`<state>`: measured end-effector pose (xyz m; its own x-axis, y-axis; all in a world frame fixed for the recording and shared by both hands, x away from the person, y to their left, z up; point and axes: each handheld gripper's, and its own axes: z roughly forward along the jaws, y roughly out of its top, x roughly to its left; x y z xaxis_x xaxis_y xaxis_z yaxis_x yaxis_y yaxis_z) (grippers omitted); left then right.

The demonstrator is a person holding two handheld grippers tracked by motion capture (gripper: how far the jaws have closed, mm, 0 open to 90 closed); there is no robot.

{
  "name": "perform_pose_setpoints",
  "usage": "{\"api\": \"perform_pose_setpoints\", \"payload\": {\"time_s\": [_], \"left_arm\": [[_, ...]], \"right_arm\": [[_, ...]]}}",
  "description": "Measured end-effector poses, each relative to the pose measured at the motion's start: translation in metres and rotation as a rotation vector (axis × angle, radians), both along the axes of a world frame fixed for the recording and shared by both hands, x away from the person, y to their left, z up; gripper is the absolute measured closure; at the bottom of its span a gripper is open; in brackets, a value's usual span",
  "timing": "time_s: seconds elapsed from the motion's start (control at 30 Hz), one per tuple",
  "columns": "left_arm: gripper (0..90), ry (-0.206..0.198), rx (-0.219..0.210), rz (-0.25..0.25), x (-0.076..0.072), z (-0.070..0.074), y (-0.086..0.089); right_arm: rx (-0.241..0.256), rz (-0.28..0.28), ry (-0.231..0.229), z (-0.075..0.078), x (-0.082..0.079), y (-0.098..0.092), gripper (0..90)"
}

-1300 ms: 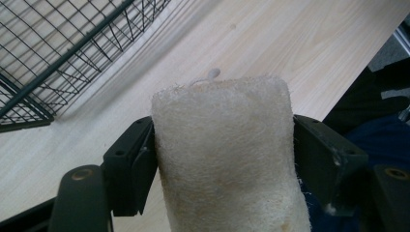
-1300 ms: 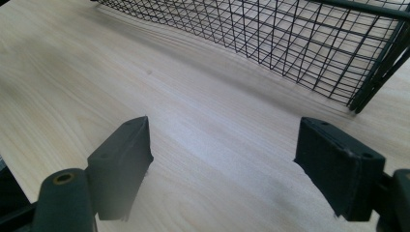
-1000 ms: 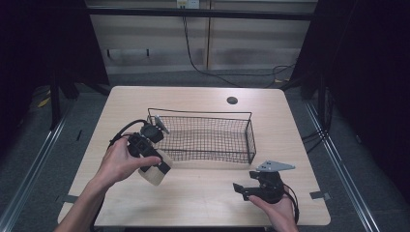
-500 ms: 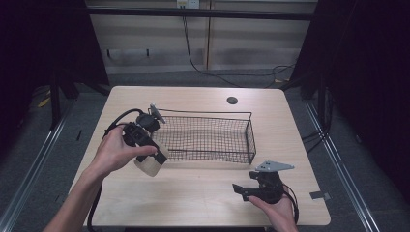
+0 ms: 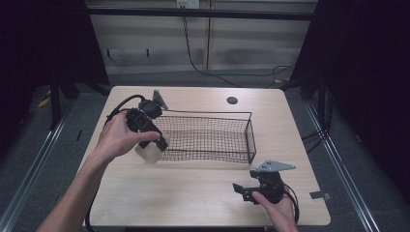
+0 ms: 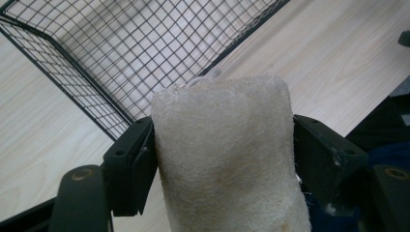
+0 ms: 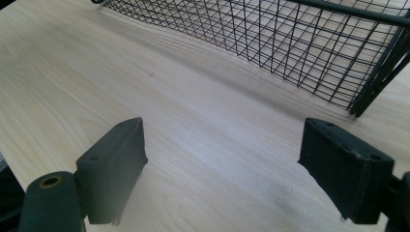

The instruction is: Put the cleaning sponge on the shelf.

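Left claw (image 5: 153,141) clenched on a pale fibrous roll (image 6: 227,159), which I hold raised just outside the wire basket's (image 5: 208,137) near-left corner. Right claw (image 7: 237,169) released, resting low over the tabletop (image 5: 193,193). Likely fault: the soft roll catching the rim and slipping free.

A pale wooden table (image 5: 193,203) with rounded corners. A black wire mesh basket (image 5: 212,137) sits directly on it at the centre, long side running from nine to three o'clock. A small dark round hole (image 5: 232,100) marks the tabletop toward one o'clock.
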<state>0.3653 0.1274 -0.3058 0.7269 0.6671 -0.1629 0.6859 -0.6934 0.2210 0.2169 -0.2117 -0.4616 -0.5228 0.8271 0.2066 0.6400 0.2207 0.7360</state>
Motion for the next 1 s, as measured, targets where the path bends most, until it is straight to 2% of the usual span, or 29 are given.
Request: {"api": "perform_pose_setpoints", "payload": {"time_s": [0.23, 0.4, 0.43, 0.47, 0.53, 0.63, 0.83, 0.9, 1.0], "left_arm": [[28.1, 0.001, -0.022, 0.046, 0.012, 0.007, -0.004], [28.1, -0.002, -0.035, 0.113, 0.021, 0.010, -0.005], [28.1, 0.002, -0.033, 0.114, 0.021, 0.010, -0.006], [28.1, 0.011, -0.047, 0.107, 0.022, 0.010, -0.007], [28.1, 0.019, -0.046, 0.118, 0.024, 0.009, -0.008], [28.1, 0.011, -0.034, 0.148, 0.028, 0.009, -0.008], [28.1, 0.027, -0.057, 0.193, 0.037, 0.006, -0.009], [28.0, 0.013, -0.042, 0.218, 0.038, 0.004, -0.010], [28.0, 0.028, -0.044, 0.220, 0.041, 0.001, -0.013]], "right_arm": [[-0.004, 0.007, -0.001, 0.000, 0.000, 0.000, 16.0], [-0.005, 0.007, 0.006, 0.000, 0.000, 0.000, 15.9], [-0.005, 0.008, 0.005, -0.001, 0.000, 0.000, 15.9], [-0.005, 0.010, 0.001, 0.000, 0.000, 0.000, 15.9], [-0.003, 0.009, 0.001, 0.000, -0.001, 0.000, 15.9], [-0.003, 0.008, 0.001, 0.000, -0.001, 0.000, 15.9], [-0.003, 0.008, 0.003, 0.000, -0.001, 0.000, 15.9], [-0.005, 0.007, 0.005, 0.000, 0.000, 0.000, 15.9], [-0.006, 0.010, 0.003, 0.000, 0.000, 0.000, 15.9]]}}
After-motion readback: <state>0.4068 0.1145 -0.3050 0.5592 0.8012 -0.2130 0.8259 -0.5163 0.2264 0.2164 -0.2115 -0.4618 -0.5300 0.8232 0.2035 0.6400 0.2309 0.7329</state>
